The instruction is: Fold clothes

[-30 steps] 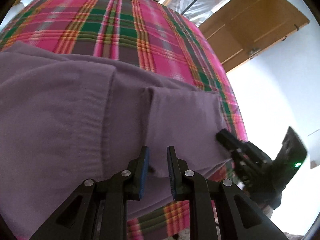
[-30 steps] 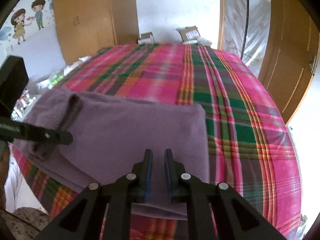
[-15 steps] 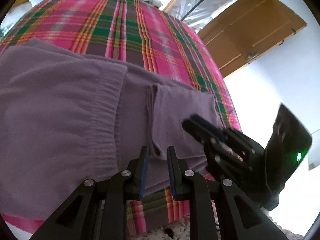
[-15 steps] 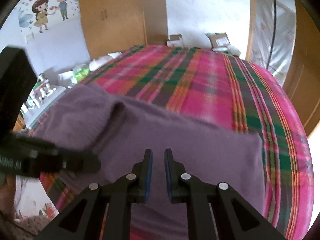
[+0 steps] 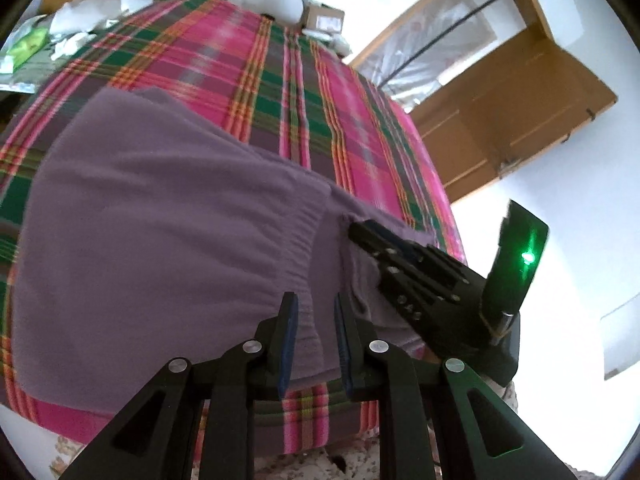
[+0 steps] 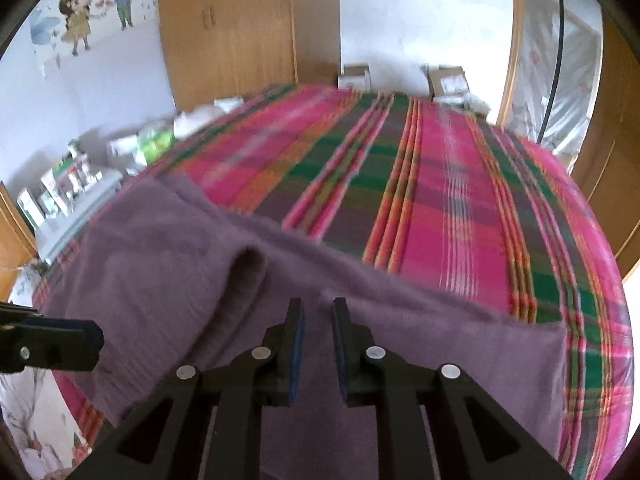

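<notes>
**Purple garment on the plaid bed, both grippers over it**

Notably, the soft purple knit garment (image 5: 168, 216) lay spread across the near end of the pink, green and orange plaid bedcover (image 5: 280, 80), its ribbed band (image 5: 298, 240) running toward the bed's near edge. A second, smaller layer of the same purple cloth sat to the right of that band, reaching almost to the bed's right side.

Left gripper (image 5: 314, 312): black two-finger tool with blue pads, poised above the near hem. Fingers stood slightly apart with a narrow gap; nothing was caught between them, cloth showing behind the gap.

Right gripper (image 5: 362, 232), seen from the left camera: black, angled in from the right with a green light on its body, its tip down at the fold beside the ribbed band. From its own camera the right gripper (image 6: 318, 320) hovered over the purple cloth, fingers parted by a narrow gap and holding nothing that I could see. A rounded fold (image 6: 248, 272) rose in the garment just left of it. Whether the tips touched the cloth, I could not tell.

Wooden wardrobe (image 6: 228, 28) stood against the far wall; cardboard boxes (image 6: 446, 78) lay beyond the bed's far end. Wooden door (image 5: 516, 120) to the right.
</notes>
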A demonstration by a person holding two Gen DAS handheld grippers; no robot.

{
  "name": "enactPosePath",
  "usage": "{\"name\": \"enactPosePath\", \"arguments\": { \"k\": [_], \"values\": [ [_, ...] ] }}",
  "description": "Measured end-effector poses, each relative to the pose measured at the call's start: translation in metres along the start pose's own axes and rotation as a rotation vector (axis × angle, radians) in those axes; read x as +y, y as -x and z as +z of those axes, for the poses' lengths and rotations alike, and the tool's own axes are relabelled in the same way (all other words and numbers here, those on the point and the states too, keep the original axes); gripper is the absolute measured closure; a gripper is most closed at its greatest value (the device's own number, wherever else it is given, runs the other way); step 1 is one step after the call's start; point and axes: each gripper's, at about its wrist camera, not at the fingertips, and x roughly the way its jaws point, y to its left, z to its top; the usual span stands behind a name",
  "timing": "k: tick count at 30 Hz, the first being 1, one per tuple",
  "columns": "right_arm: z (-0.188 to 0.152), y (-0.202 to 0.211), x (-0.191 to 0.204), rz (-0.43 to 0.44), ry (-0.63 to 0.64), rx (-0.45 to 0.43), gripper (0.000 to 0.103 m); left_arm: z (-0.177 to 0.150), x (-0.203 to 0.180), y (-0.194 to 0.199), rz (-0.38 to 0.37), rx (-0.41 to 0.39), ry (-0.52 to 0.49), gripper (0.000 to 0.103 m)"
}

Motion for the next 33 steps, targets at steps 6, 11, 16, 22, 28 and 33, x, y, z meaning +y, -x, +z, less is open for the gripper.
{"name": "enactPosePath", "arguments": {
  "k": [6, 11, 16, 22, 28, 33],
  "values": [
    [-0.004, -0.016, 0.0, -0.029, 0.009, 0.021, 0.087, 0.001, 0.031, 0.022, 0.036, -0.062, 0.088, 0.084],
    [0.001, -0.01, 0.0, -0.003, -0.011, 0.009, 0.087, 0.001, 0.054, 0.038, 0.07, -0.103, 0.14, 0.084],
    [0.001, -0.016, 0.006, -0.019, 0.019, 0.036, 0.087, 0.0, 0.081, 0.056, 0.112, -0.146, 0.203, 0.084],
    [0.007, 0.014, 0.013, 0.0, 0.025, -0.046, 0.087, -0.005, 0.102, 0.064, 0.149, -0.174, 0.259, 0.084],
    [0.004, 0.033, 0.042, 0.123, 0.069, -0.101, 0.087, -0.015, 0.118, 0.069, 0.176, -0.161, 0.298, 0.084],
    [0.003, 0.036, 0.09, 0.227, 0.173, -0.111, 0.087, -0.025, 0.132, 0.072, 0.198, -0.146, 0.327, 0.084]
  ]
}}
